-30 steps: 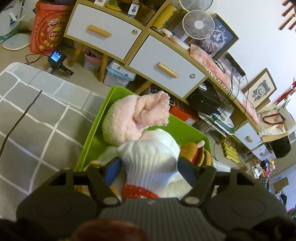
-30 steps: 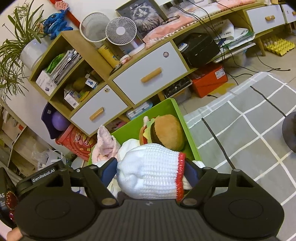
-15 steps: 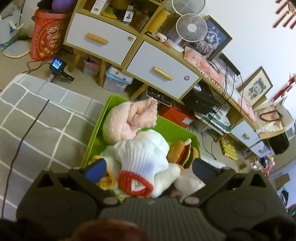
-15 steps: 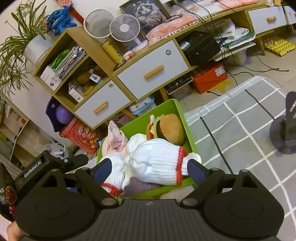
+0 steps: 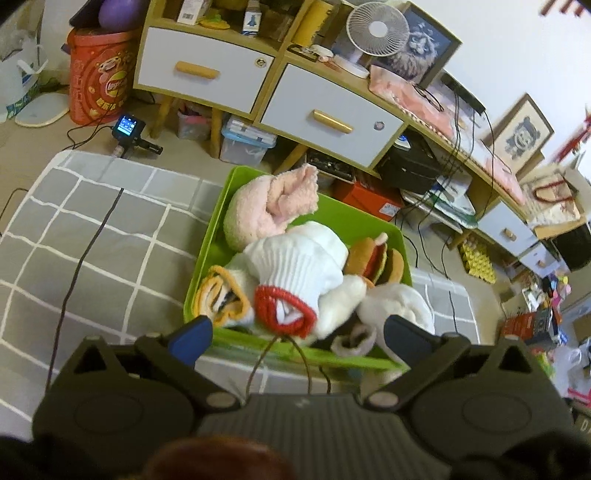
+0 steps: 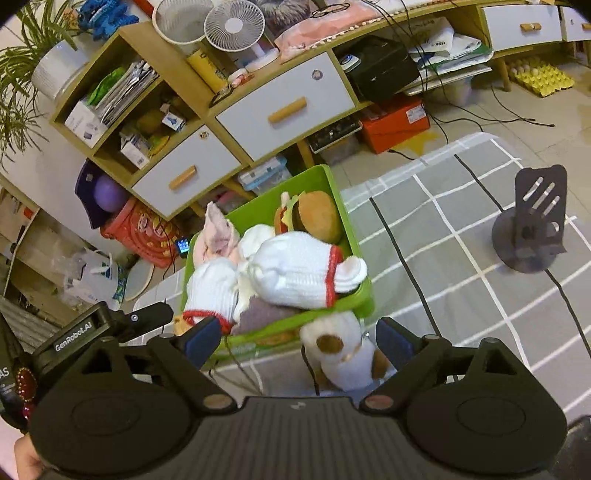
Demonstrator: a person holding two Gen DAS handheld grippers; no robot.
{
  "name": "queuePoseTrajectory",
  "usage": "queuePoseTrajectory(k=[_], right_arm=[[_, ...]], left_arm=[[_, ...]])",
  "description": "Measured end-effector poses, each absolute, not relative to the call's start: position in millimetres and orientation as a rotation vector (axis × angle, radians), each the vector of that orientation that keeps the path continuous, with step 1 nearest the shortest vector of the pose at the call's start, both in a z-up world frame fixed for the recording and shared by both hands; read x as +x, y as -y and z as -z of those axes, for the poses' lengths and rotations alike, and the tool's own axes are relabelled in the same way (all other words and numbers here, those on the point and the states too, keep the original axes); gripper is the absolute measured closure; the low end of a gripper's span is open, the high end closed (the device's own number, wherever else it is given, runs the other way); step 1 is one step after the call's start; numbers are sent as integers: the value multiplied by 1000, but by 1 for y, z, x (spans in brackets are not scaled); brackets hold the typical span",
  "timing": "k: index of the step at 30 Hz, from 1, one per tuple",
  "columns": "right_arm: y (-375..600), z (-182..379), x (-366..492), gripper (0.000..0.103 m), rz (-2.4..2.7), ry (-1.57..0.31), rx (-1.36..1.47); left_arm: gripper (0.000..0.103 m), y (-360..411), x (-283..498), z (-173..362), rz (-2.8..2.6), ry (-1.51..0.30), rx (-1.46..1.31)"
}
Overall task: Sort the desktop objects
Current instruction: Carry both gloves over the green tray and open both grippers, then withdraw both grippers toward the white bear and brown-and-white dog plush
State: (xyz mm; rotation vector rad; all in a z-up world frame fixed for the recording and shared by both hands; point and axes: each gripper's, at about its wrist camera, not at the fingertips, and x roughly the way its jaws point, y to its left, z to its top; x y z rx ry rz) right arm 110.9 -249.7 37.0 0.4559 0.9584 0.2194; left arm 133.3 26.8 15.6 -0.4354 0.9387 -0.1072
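- Your left gripper (image 5: 297, 334) has its jaws spread wide apart, nothing pressed between the pads; it hangs over the near edge of the green bin (image 5: 218, 214).
- Your right gripper (image 6: 297, 338) has its jaws opening, pads clear of everything; the near rim of the bin and a white plush toy (image 6: 341, 354) show in the gap between them.
- White knitted sock with a red cuff (image 5: 291, 277) lies on top of the pile in the bin, cuff toward you. In the right wrist view the same sock (image 6: 295, 269) lies across the pile, cuff to the right.
- Pink fluffy cloth (image 5: 269, 214) sits at the far left of the bin, touching the sock pile.
- Plush hamburger (image 6: 314, 218) sits at the far right corner of the bin, just behind the sock.
- A yellow-edged item (image 5: 221, 299) lies at the near left corner of the bin; what it is, you cannot tell.
- The white plush toy with a brown patch sits outside the bin, against its near right corner, on the grey checked cloth (image 6: 443, 221).
- A dark stand (image 6: 532, 229) rests on the checked cloth, well apart to the right of the bin.
- Beyond the bin: wooden shelf unit with white drawers (image 5: 207, 70), a small white fan (image 5: 373, 31) on top.
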Motion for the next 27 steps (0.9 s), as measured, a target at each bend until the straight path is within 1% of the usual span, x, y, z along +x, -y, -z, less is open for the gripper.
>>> queuePoseTrajectory(k=[15,27], right_arm=[[251,-56,59,11,-232,-1032,339],[257,-48,24,11,-208,-1071,177]], left_arm=[[1,-38,78,-36,94,-1022,-432],[1,-40,21,-13,79,-1076,-425]])
